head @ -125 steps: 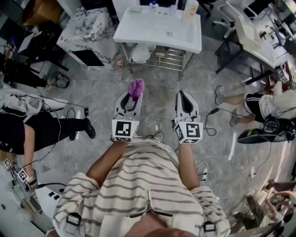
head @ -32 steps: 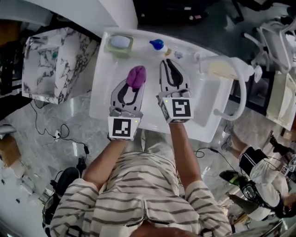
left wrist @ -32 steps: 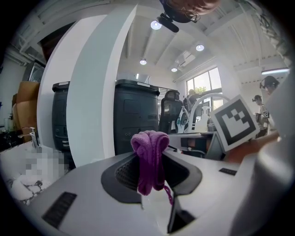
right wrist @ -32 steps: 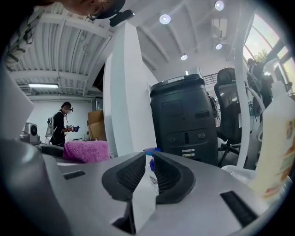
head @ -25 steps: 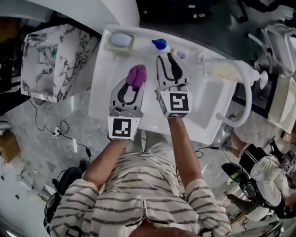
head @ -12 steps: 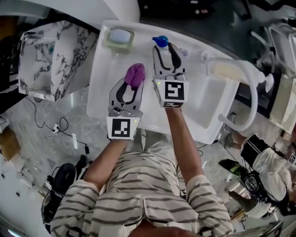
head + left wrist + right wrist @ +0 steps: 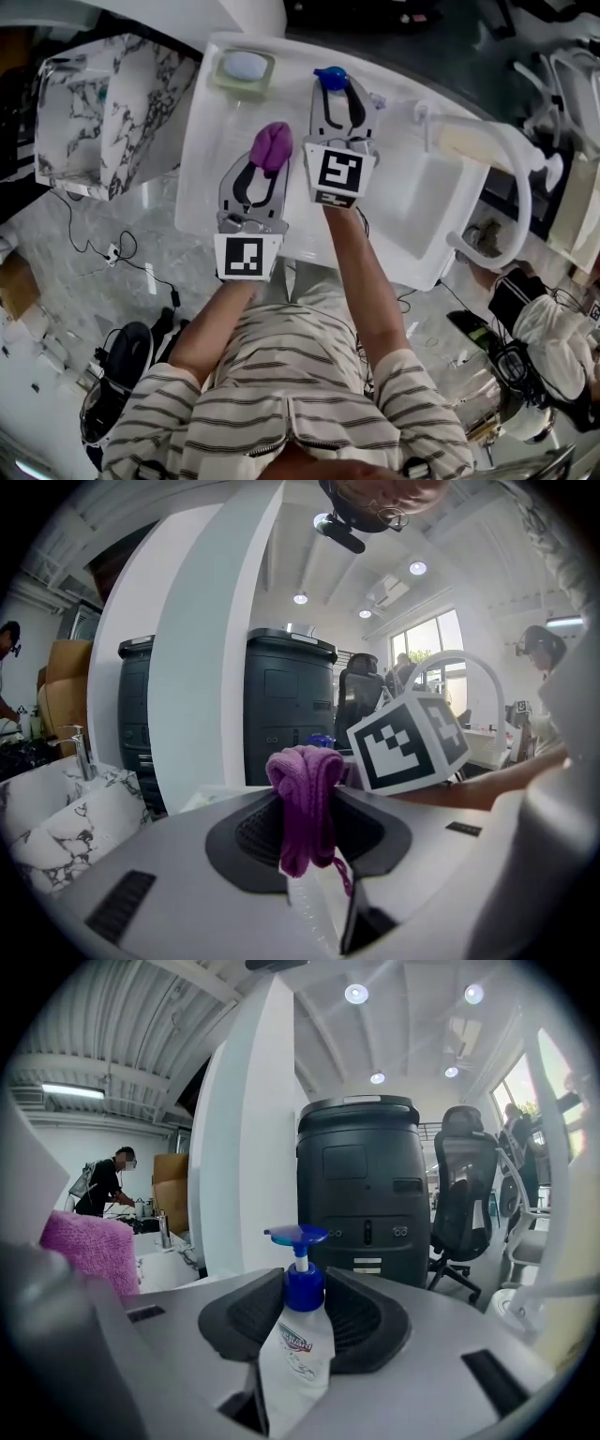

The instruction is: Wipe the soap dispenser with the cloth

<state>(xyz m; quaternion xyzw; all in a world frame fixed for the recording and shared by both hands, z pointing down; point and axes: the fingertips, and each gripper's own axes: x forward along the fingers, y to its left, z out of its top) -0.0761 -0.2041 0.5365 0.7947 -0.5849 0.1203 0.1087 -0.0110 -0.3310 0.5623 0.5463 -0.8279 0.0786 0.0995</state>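
Note:
The soap dispenser [image 7: 330, 77], a clear bottle with a blue pump, stands at the back rim of the white sink [image 7: 202, 141]. My right gripper [image 7: 337, 88] reaches over the basin to it. In the right gripper view the bottle [image 7: 298, 1340] stands upright between the jaws, whose pads touch its blue collar; the jaws have just been closing on it. My left gripper [image 7: 267, 161] hovers beside it on the left, shut on a bunched purple cloth [image 7: 272, 148]. In the left gripper view the cloth [image 7: 305, 799] hangs pinched between the left gripper's [image 7: 309, 832] pads.
A green soap dish [image 7: 244, 67] with a pale bar sits at the sink's back left corner. A white curved tube [image 7: 502, 155] arches over the sink's right end. A marbled cabinet [image 7: 103, 103] stands left of the sink. Cables lie on the floor.
My right gripper has moved farther toward the back of the sink and now has the dispenser between its jaws. The left gripper with the cloth has stayed where it was.

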